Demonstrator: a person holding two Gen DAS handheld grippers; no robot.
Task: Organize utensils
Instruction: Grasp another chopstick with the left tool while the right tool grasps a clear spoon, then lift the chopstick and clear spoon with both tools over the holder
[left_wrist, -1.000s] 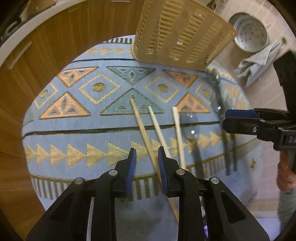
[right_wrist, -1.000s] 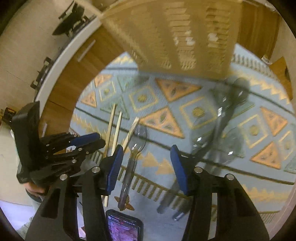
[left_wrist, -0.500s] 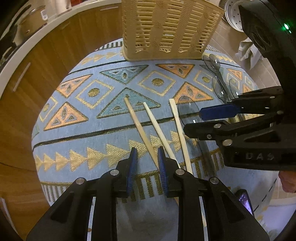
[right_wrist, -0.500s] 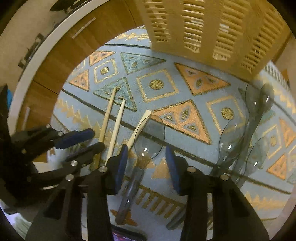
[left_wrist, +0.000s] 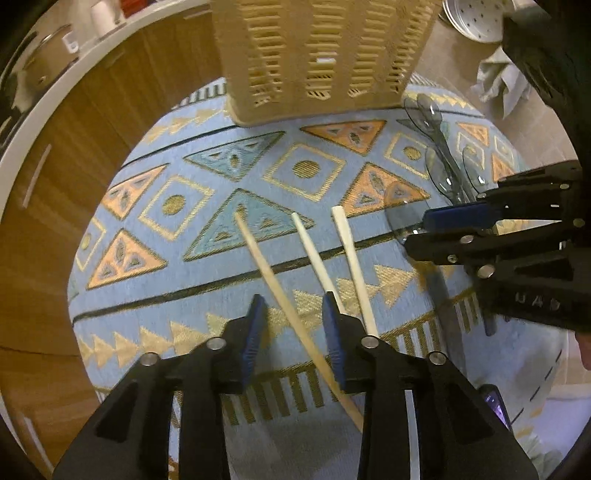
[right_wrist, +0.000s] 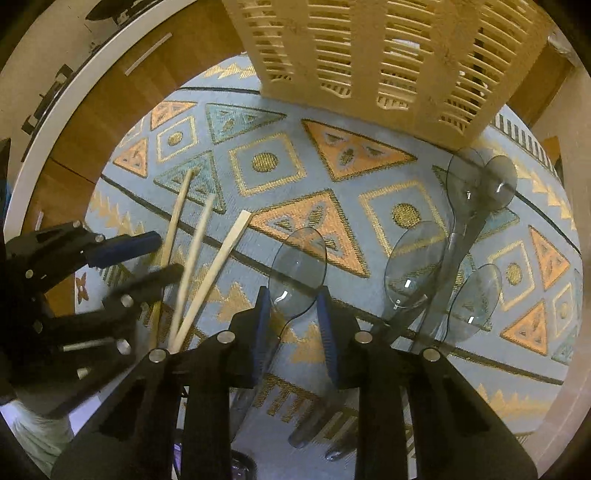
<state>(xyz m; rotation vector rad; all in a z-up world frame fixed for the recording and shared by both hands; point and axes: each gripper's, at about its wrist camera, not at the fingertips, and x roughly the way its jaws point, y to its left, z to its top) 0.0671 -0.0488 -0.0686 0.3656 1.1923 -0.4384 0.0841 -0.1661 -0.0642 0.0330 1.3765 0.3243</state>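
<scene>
Three pale wooden chopsticks (left_wrist: 306, 314) lie fanned on a blue woven cloth (left_wrist: 155, 291) patterned with orange and teal triangles and gold diamonds; their far tips spread apart, and their near ends draw together toward the cloth's striped edge. They sit in front of the cream slatted basket (left_wrist: 321, 55), which stands upright at the cloth's far side. To the right of the chopsticks, still in front of the basket, lie smoky translucent plastic spoons: a single spoon (right_wrist: 295, 273) nearest the sticks, then a cluster of four spoons (right_wrist: 454, 251) with overlapping handles below the basket's right corner.

The left gripper (left_wrist: 291, 325) points steeply down over the chopsticks, its blue-padded jaws narrow and opening, the leftmost stick running between them without the pads visibly pressing it. The right gripper (right_wrist: 293, 317) straddles the single spoon where bowl meets handle, its jaws closing; whether the pads touch it yet I cannot tell.
</scene>
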